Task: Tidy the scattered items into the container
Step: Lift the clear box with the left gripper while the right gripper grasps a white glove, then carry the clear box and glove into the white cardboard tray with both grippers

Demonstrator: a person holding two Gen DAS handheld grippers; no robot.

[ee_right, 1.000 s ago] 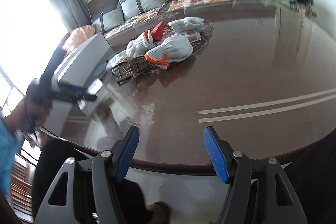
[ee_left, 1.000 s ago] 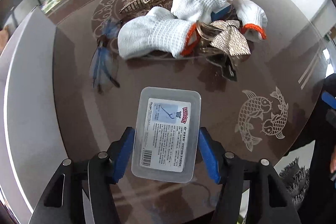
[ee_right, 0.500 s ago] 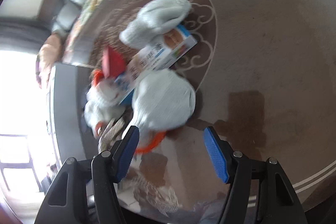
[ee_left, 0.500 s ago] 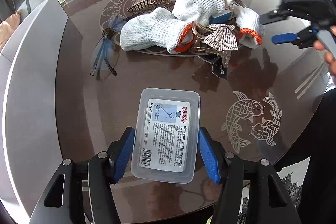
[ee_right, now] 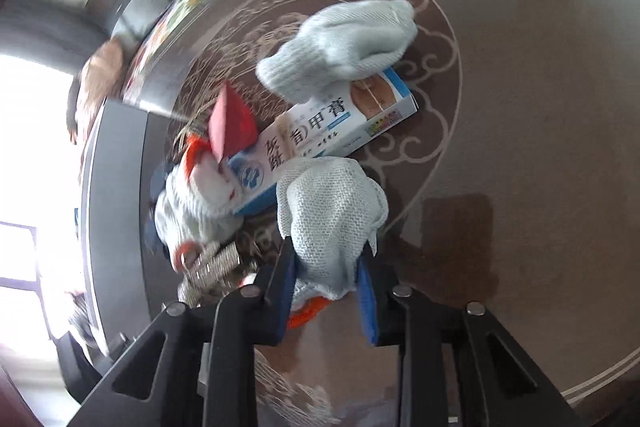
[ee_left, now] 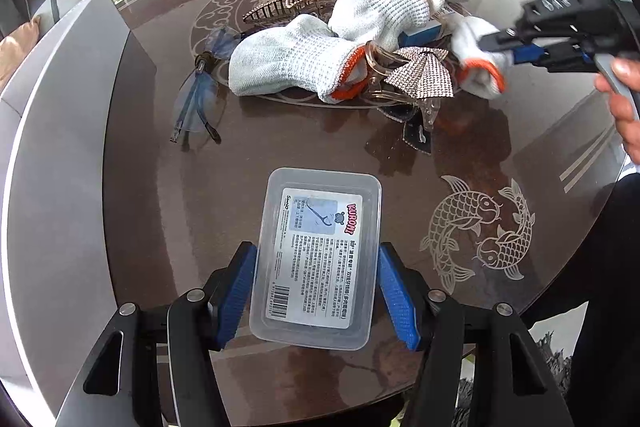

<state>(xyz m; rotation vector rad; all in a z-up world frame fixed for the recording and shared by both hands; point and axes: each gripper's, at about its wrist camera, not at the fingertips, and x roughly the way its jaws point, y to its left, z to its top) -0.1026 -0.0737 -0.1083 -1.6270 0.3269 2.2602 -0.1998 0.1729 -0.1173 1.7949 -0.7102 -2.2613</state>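
1. An empty clear container [ee_left: 316, 259] is held on the surface [ee_left: 520, 155] by the left gripper [ee_left: 316, 291].
2. The first glove [ee_right: 332, 223] has just been clamped by the closing right gripper [ee_right: 326, 291]; all other items remain scattered.

Blk claw [ee_left: 318, 291], blue pads, silver screws.

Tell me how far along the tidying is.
Barely started: the clear container, held between the left tongs, has no items inside. In hand: the right tongs have just closed on one white glove. Left on the table: other gloves, blue glasses, hair clips and the ointment box.
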